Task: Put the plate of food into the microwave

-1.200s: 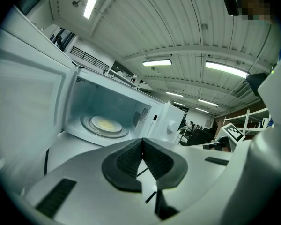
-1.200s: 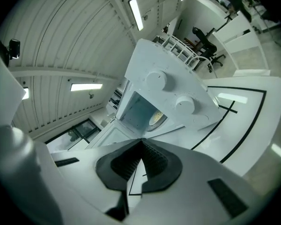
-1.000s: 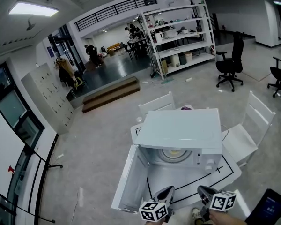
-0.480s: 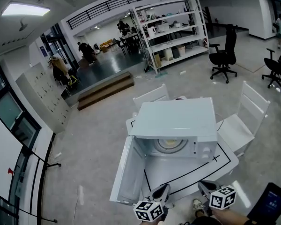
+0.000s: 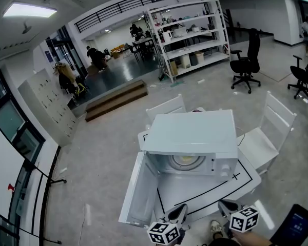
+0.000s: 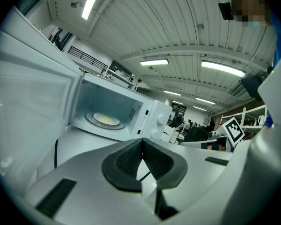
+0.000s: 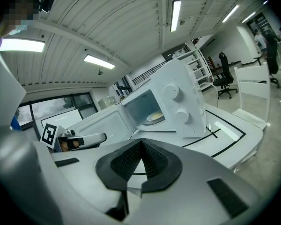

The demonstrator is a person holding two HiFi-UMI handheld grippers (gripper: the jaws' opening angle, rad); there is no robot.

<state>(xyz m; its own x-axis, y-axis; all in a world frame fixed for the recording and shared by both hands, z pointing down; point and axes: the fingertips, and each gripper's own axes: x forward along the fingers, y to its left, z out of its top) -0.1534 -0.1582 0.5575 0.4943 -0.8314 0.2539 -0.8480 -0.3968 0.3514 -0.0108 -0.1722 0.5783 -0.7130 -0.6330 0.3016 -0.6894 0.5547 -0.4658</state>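
A white microwave point(image 5: 195, 137) stands on a white table point(image 5: 226, 188) with its door point(image 5: 136, 188) swung wide open to the left. The plate of food point(image 5: 186, 161) rests inside on the turntable; it also shows as a plate of food point(image 6: 106, 119) in the left gripper view and a plate of food point(image 7: 154, 116) in the right gripper view. Both grippers hover at the table's near edge, apart from the microwave. My left gripper point(image 5: 178, 212) is shut and empty, its left gripper pads point(image 6: 141, 157) meeting. My right gripper point(image 5: 225, 208) is shut and empty too, right gripper pads point(image 7: 140, 162) together.
Black tape lines point(image 5: 215, 186) mark the tabletop. White chairs point(image 5: 269, 132) stand right of and behind the table. A metal shelf rack point(image 5: 192, 29) and black office chairs point(image 5: 246, 60) are farther back. A dark phone point(image 5: 295, 227) sits at lower right.
Both grippers have drawn back slightly toward the bottom edge, away from the microwave. The right gripper has rolled a little. The plate stays inside.
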